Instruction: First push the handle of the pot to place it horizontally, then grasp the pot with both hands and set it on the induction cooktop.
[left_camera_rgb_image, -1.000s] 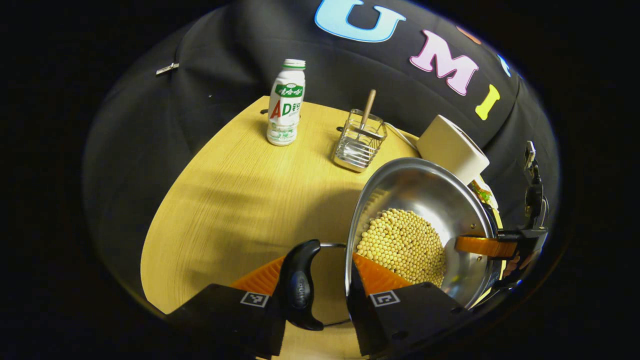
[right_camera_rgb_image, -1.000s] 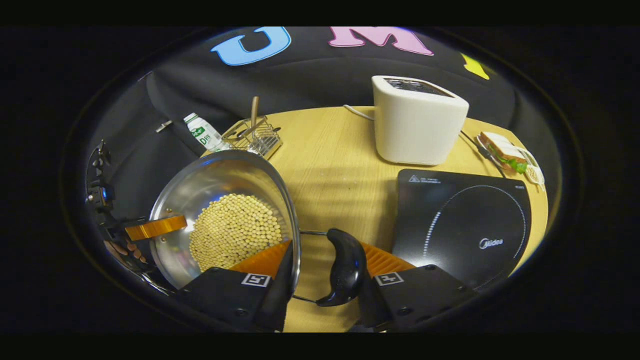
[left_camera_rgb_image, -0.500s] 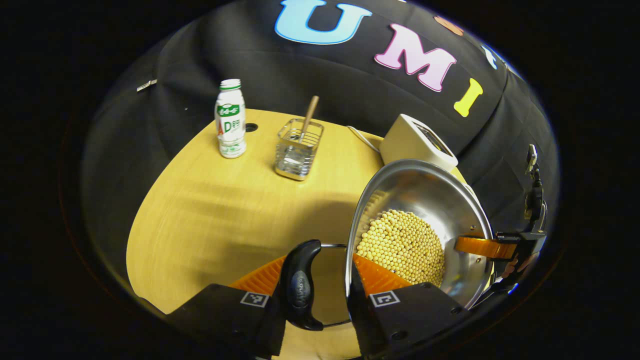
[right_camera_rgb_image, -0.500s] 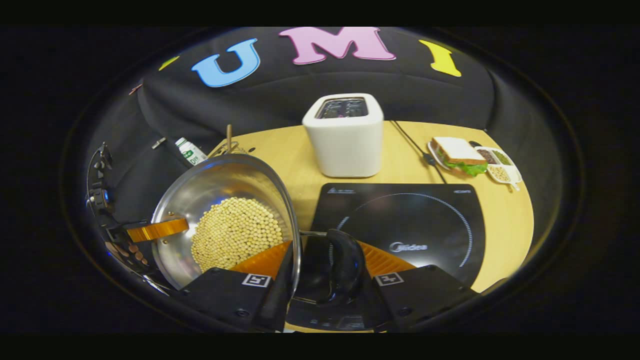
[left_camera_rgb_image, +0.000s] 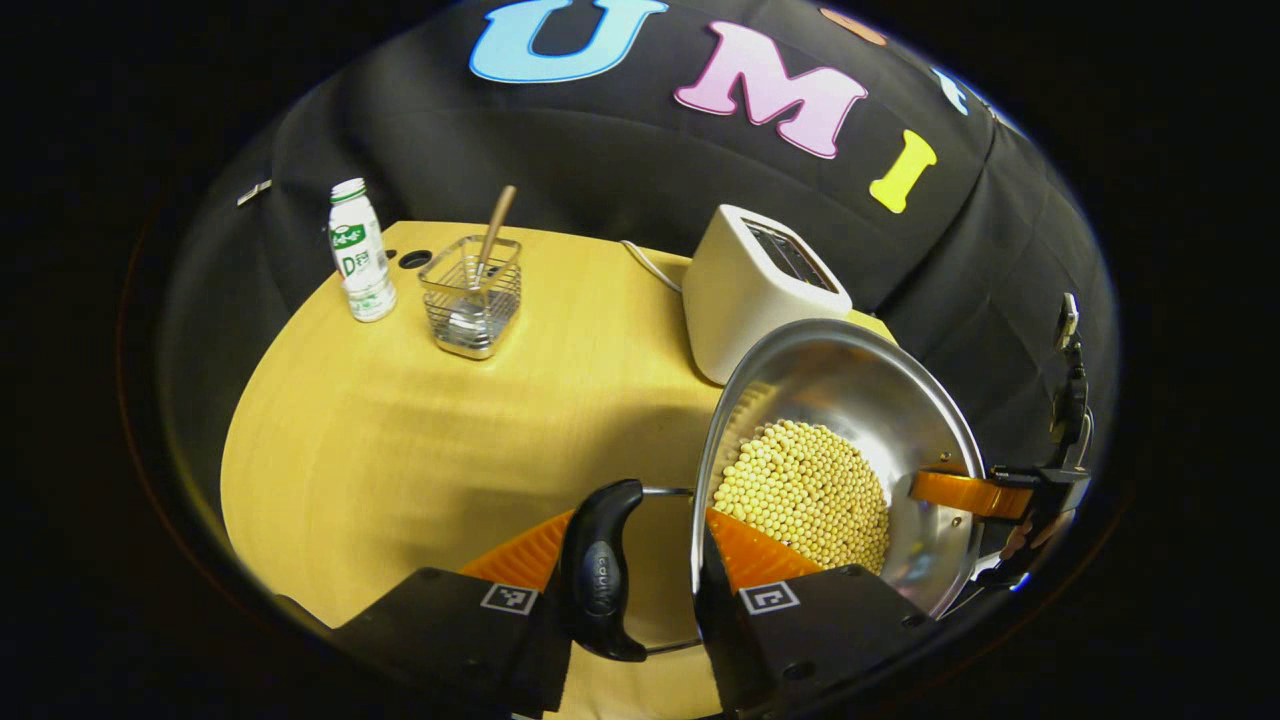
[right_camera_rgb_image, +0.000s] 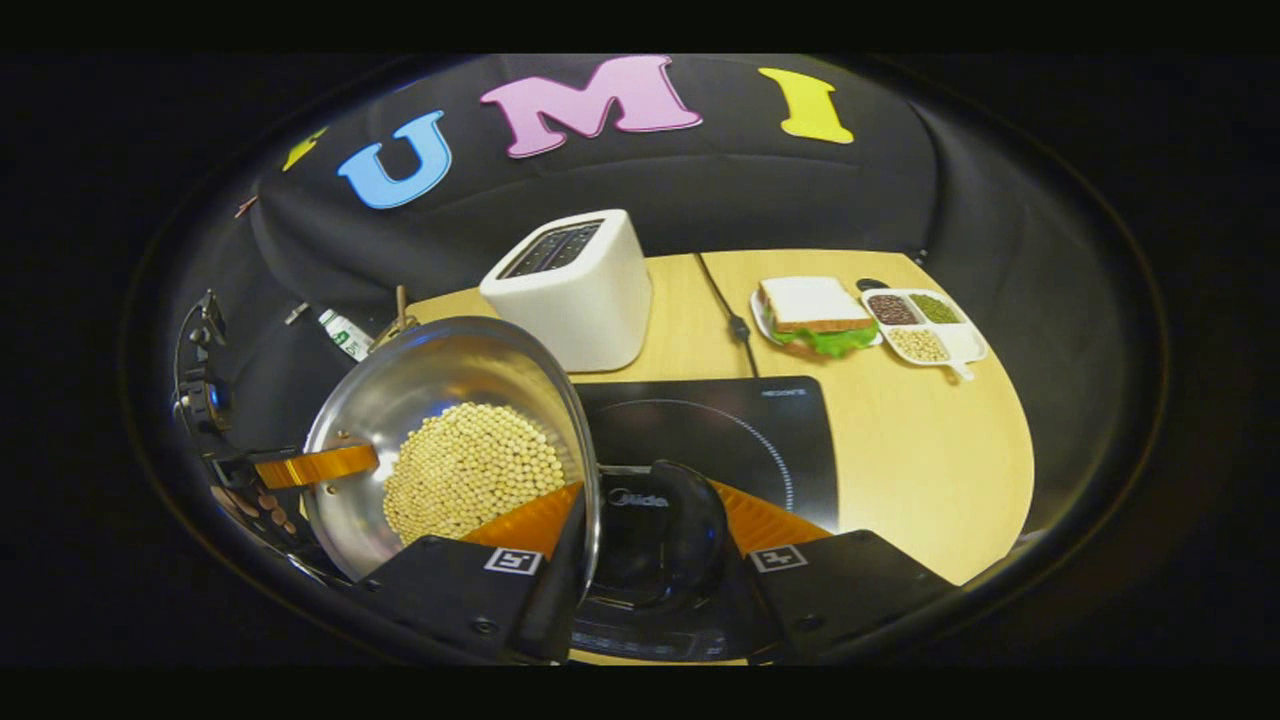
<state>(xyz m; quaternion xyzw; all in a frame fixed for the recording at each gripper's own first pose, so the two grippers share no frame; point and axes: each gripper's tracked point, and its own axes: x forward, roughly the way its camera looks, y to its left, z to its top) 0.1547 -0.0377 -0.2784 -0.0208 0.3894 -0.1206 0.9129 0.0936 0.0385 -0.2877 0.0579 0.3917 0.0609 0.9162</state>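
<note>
- The pot (left_camera_rgb_image: 850, 400), steel and part-filled with beans (left_camera_rgb_image: 805, 495), hangs in the air between the two grippers, tilted in both views.
- In the left gripper view, the left gripper (left_camera_rgb_image: 640, 560) has its jaws pinching the pot's rim: one orange finger sits inside against the beans, the other outside, with the black handle (left_camera_rgb_image: 598, 570) in the gap between them.
- In the right gripper view, the right gripper (right_camera_rgb_image: 640, 535) grips the opposite rim the same way, jaws closed on the wall, with that side's handle (right_camera_rgb_image: 665, 545) between the fingers.
- The cooktop (right_camera_rgb_image: 720, 430) lies on the bench (right_camera_rgb_image: 920, 460) directly beneath the right handle; the pot's body hangs over the cooktop's left edge and has not touched down.
- A toaster (right_camera_rgb_image: 575, 290) stands just behind the cooktop.
- A sandwich (right_camera_rgb_image: 815, 315) and a small dish (right_camera_rgb_image: 925, 325) sit at the far right.
- A bottle (left_camera_rgb_image: 358, 255) and a wire basket (left_camera_rgb_image: 472, 295) holding a spoon stand at the far left.
</note>
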